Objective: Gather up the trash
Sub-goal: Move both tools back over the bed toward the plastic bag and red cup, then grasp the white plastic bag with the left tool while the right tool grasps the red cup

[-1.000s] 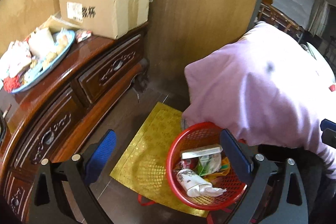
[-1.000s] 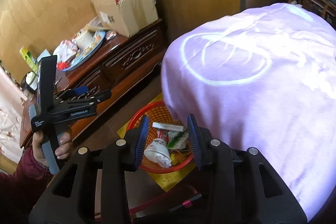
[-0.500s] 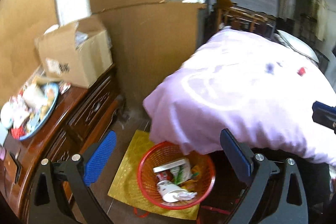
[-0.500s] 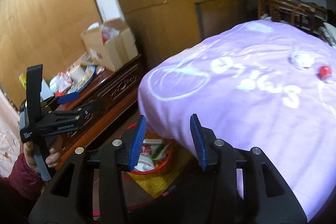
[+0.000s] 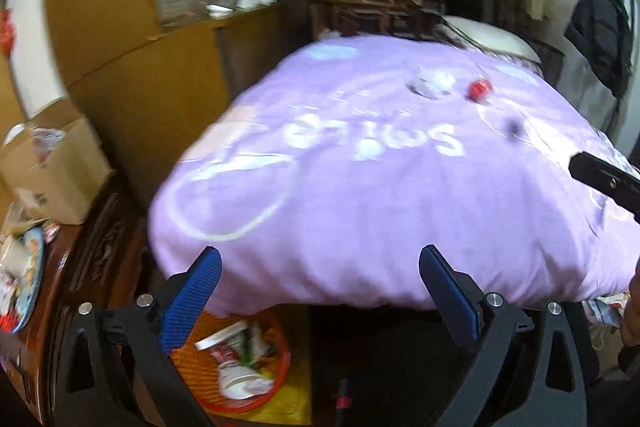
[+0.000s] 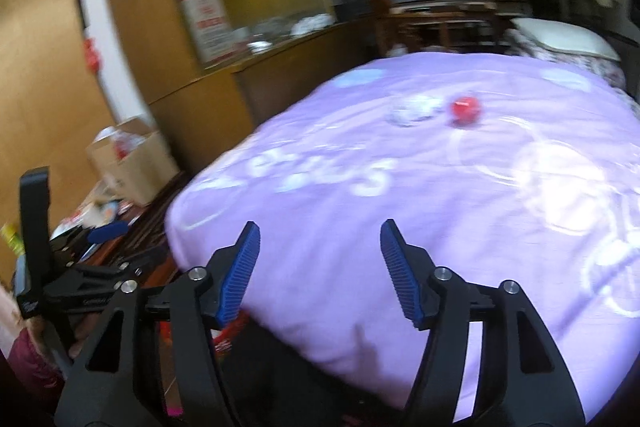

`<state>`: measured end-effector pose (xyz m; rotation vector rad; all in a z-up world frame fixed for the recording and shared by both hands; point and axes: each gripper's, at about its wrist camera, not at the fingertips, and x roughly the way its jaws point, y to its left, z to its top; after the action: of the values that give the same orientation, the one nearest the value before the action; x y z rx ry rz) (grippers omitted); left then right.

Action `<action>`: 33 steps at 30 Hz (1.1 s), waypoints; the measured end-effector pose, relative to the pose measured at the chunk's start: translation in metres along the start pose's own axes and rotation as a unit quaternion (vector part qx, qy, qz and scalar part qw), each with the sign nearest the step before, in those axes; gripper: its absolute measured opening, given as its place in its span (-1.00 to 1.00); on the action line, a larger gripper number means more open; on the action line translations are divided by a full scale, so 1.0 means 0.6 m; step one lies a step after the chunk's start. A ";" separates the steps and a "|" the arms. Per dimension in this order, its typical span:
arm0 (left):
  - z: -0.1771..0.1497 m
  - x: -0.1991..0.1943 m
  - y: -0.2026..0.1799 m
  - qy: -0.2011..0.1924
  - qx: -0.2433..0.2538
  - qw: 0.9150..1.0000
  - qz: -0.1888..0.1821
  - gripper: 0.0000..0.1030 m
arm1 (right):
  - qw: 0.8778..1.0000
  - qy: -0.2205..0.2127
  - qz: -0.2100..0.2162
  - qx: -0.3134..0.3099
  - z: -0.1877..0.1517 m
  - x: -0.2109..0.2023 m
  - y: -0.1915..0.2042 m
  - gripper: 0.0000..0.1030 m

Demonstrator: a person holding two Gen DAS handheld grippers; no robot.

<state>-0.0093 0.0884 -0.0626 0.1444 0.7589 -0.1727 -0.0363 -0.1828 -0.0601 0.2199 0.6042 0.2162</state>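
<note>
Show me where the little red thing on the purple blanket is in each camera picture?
Left wrist: red thing sits upper right of centre, far up the blanket.
Right wrist: red thing sits upper middle, slightly right.
Shared landmark: the crumpled white paper lies just left of it in both.

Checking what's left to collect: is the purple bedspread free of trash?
No, a crumpled white wrapper and a small red object lie on the purple bedspread.
</note>
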 end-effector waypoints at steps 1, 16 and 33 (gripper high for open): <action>0.004 0.011 -0.010 0.006 0.003 1.000 -0.005 0.89 | 1.000 0.001 -0.009 0.006 0.002 0.005 -0.014 0.24; 0.125 0.259 -0.139 0.083 0.034 0.995 -0.042 0.89 | 0.983 0.036 -0.168 0.062 0.065 0.134 -0.245 0.43; 0.344 0.472 -0.250 0.051 0.022 0.995 -0.081 0.89 | 0.977 0.040 -0.127 0.165 0.080 0.184 -0.350 0.89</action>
<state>0.2999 -0.1266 -0.1214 0.1338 0.8691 -0.3385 0.1085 -0.3606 -0.1366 0.4522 0.7412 -0.1244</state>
